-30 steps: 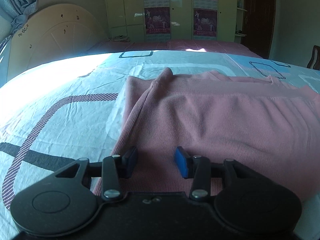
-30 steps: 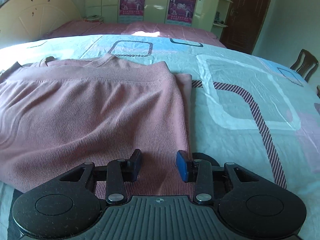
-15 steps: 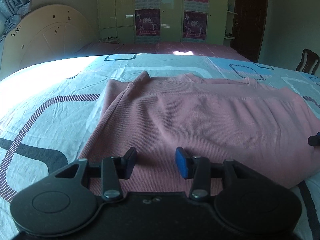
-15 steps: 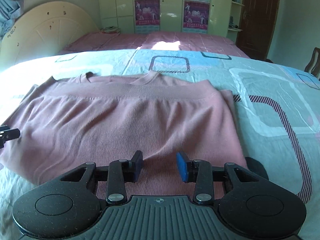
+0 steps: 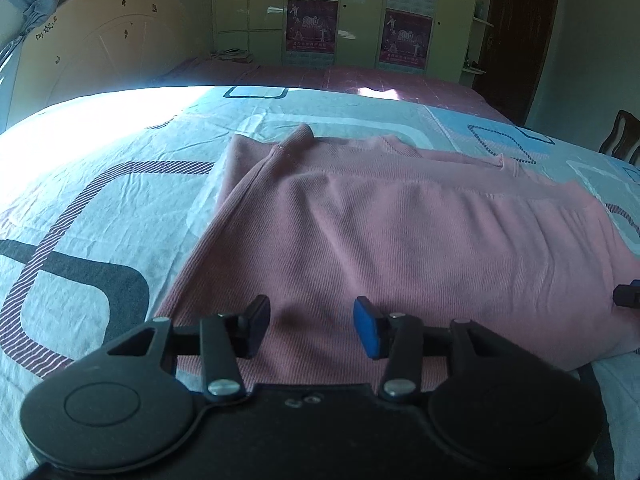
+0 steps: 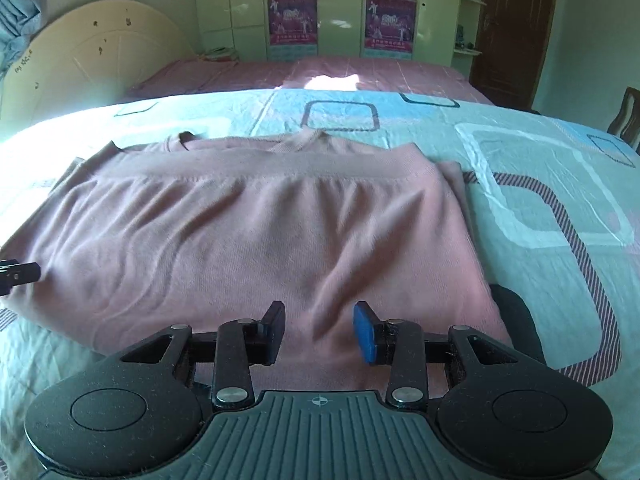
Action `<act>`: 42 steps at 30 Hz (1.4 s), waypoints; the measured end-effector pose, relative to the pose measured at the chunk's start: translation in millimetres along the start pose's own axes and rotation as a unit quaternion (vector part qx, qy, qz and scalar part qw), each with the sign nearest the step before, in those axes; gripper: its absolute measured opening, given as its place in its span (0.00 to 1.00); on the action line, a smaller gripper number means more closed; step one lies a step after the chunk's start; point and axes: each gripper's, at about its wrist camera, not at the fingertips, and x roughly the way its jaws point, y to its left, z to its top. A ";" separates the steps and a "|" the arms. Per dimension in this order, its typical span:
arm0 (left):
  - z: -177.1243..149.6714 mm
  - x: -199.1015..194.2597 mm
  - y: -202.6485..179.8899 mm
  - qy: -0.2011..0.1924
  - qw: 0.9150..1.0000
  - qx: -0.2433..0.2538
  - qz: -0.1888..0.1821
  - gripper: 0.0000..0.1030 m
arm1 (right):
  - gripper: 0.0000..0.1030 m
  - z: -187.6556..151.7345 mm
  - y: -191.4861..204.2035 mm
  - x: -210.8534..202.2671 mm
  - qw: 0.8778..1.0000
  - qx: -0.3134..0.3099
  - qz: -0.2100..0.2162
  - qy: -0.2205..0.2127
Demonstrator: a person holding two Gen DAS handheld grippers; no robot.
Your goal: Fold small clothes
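A pink knit sweater (image 5: 400, 240) lies folded in half on the patterned bedsheet, its hem band laid up near the collar; it also shows in the right wrist view (image 6: 260, 232). My left gripper (image 5: 312, 326) is open and empty above the sweater's near left edge. My right gripper (image 6: 319, 330) is open and empty above the near right edge. The right gripper's tip shows at the right border of the left wrist view (image 5: 626, 295); the left gripper's tip shows at the left border of the right wrist view (image 6: 18, 274).
The bedsheet (image 5: 100, 216) spreads to the left and, in the right wrist view (image 6: 540, 200), to the right of the sweater. A second bed (image 6: 320, 72), a cream headboard (image 5: 100, 40), wardrobes, a dark door (image 6: 516, 28) and a chair (image 6: 628, 112) stand behind.
Both grippers have drawn back toward the near edge and inward, so more of the folded sweater shows. Both stay open and empty. The sweater has not moved.
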 end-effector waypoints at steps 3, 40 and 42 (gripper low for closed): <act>3.1 2.2 -6.3 0.000 1.000 -0.004 0.003 0.46 | 0.37 5.9 13.6 1.4 1.000 -0.004 0.015 -0.007; -7.5 -16.5 24.8 0.066 0.996 -0.061 -0.023 0.72 | 0.69 32.4 75.4 20.0 0.999 0.009 0.044 -0.015; -15.0 -22.2 34.4 0.084 0.991 -0.092 -0.040 0.73 | 0.69 33.1 74.0 14.6 0.999 0.015 0.038 -0.020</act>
